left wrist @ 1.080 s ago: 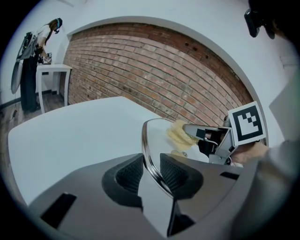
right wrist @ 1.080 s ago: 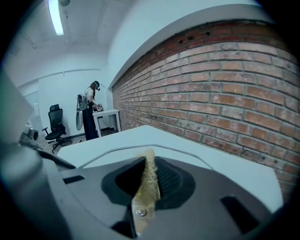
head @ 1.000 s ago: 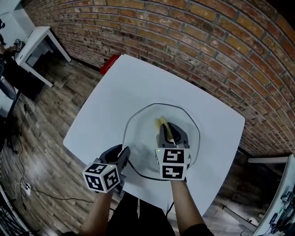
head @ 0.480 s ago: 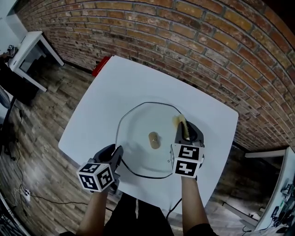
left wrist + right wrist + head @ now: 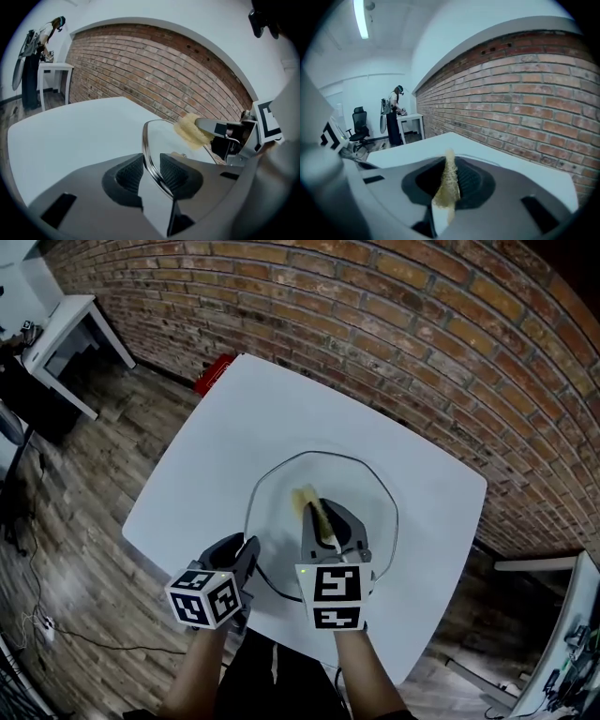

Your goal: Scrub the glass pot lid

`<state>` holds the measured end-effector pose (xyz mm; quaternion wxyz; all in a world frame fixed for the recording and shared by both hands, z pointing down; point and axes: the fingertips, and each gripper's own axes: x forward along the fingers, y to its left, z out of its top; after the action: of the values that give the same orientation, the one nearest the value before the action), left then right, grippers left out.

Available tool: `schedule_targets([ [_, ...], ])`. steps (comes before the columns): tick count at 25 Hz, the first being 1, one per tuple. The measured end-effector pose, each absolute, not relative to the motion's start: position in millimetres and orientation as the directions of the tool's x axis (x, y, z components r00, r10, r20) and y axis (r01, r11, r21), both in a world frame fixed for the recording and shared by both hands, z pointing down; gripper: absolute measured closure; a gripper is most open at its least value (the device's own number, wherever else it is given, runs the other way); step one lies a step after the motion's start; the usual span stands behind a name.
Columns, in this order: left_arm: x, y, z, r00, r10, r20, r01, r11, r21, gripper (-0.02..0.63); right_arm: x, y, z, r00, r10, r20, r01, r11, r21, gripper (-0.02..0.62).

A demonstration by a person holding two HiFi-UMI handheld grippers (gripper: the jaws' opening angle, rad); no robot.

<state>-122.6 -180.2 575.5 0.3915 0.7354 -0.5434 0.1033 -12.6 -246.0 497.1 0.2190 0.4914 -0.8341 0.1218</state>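
Note:
The round glass pot lid (image 5: 366,493) lies on the white table (image 5: 206,456). My left gripper (image 5: 247,555) is shut on its near-left rim; in the left gripper view the metal rim (image 5: 149,154) runs between the pads (image 5: 129,174). My right gripper (image 5: 324,517) is over the lid's middle, shut on a yellow sponge (image 5: 306,499) that presses on the glass. From the left gripper view the sponge (image 5: 190,131) sticks out of the right gripper (image 5: 206,125). In the right gripper view the sponge (image 5: 447,185) is pinched thin. The lid's knob is hidden.
A brick wall (image 5: 422,324) runs behind the table. A red object (image 5: 212,371) sits by the table's far left corner. A white desk (image 5: 66,324) stands at the left. A person (image 5: 393,115) and an office chair (image 5: 358,124) are far off.
My right gripper swept the sponge from the lid's middle out to its right edge, then back left of centre, covering the knob. My left gripper kept its hold on the rim.

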Motion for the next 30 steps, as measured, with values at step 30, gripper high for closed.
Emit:
schedule_targets([
  [30,-126,-183,576,0.4,-0.716,0.572,-0.876,-0.116,0.467,0.492,34,-238,547,-0.293,-0.703,0.648,-0.896,0.439,0.071,0.537],
])
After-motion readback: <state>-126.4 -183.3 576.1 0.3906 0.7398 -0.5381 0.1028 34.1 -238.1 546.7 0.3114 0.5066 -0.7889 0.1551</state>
